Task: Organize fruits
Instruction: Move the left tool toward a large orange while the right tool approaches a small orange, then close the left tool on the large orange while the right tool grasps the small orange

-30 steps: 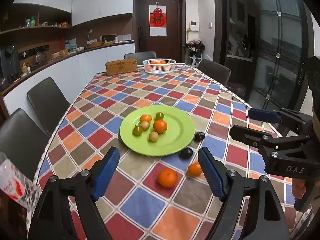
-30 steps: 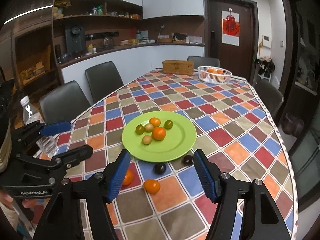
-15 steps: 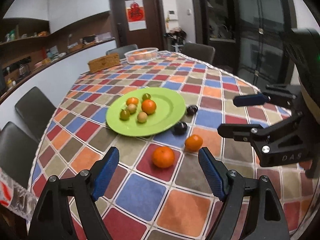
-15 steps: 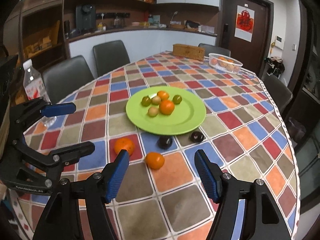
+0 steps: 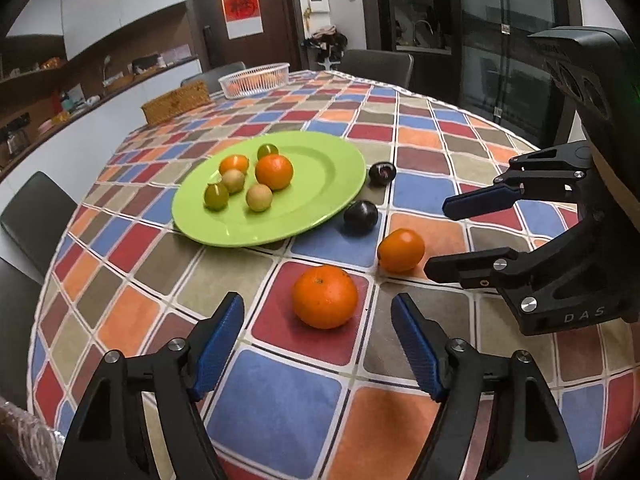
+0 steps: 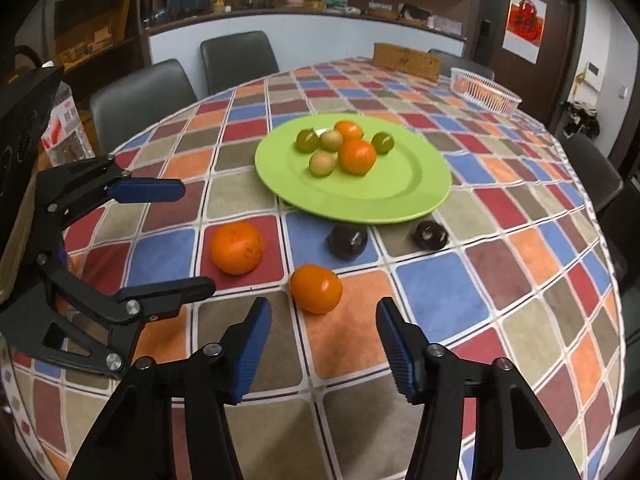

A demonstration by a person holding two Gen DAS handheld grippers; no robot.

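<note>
Down on the checked tablecloth (image 5: 280,400), both grippers hang low with jaws wide apart, holding nothing. The left gripper (image 5: 318,346) points at a big orange (image 5: 325,296), round and finely pitted with a small stem dimple on top, which sits on a red square just beyond the fingertips without touching them. The right gripper (image 6: 323,340) faces a smaller orange (image 6: 316,288), smoother and glossier, resting on an orange square just beyond its blue pads (image 6: 250,354). The two oranges lie near each other, the big one to the left. A little farther sit two dark plums (image 6: 348,241), shiny and almost black; the left one touches or nearly touches the near rim of the green plate (image 6: 400,192), the right one (image 6: 431,234) is just off the rim. On the plate is a cluster of six fruits: two oranges (image 6: 357,155), two green ones (image 6: 306,141) and two pale tan ones (image 6: 322,163), all on its far left part. At the far end of the table stand a white basket (image 6: 484,90) with orange fruit inside and a wicker box (image 6: 406,60) to its left.
</note>
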